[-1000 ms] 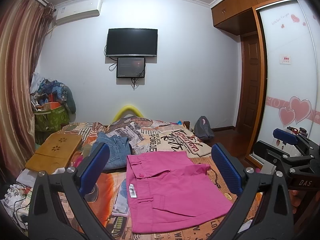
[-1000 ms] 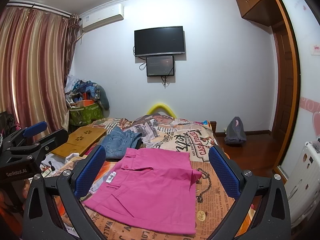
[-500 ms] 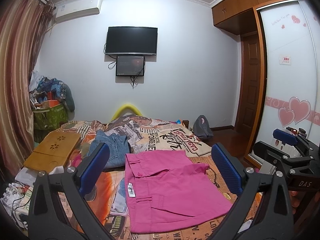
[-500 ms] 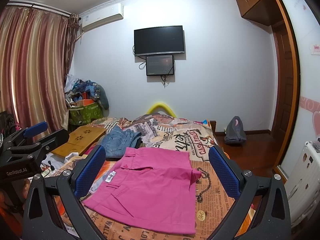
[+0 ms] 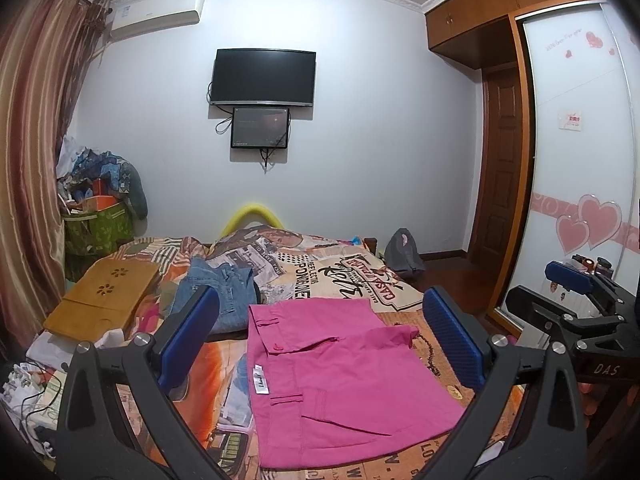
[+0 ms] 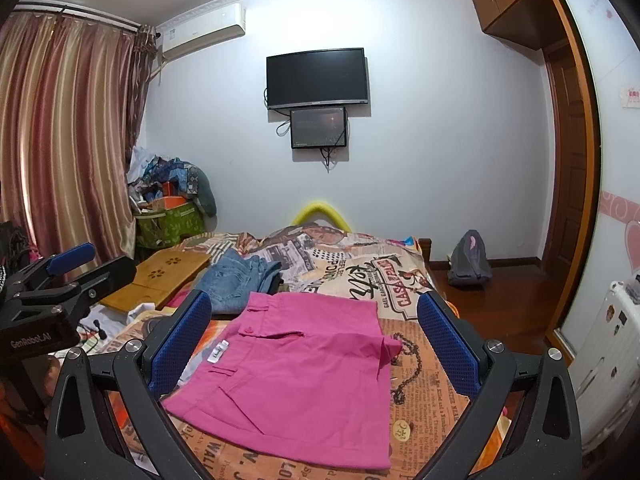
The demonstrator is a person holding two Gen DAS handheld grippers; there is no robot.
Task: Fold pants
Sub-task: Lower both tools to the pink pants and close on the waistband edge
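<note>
1. Bedroom with a wall-mounted television [image 5: 264, 76] at upper centre and a bed [image 5: 360, 276] whose cover shows newsprint lettering, including "CASA".
2. Pink pants [image 5: 340, 376], folded with a small white label, lie flat on the bed, centre frame.
3. Left gripper [image 5: 320, 340] has its fingers wide apart, holding nothing.
4. Right gripper [image 6: 316, 344] likewise; its body reads "DAS", the left's "GenRobot.AI".

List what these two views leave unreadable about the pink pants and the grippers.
- Pink pants, left wrist view: near hem cut off by the frame edge and the left gripper.
- White tag, right wrist view: print too small.
- Right gripper: both are open, and contact with the cloth cannot be judged.
</note>
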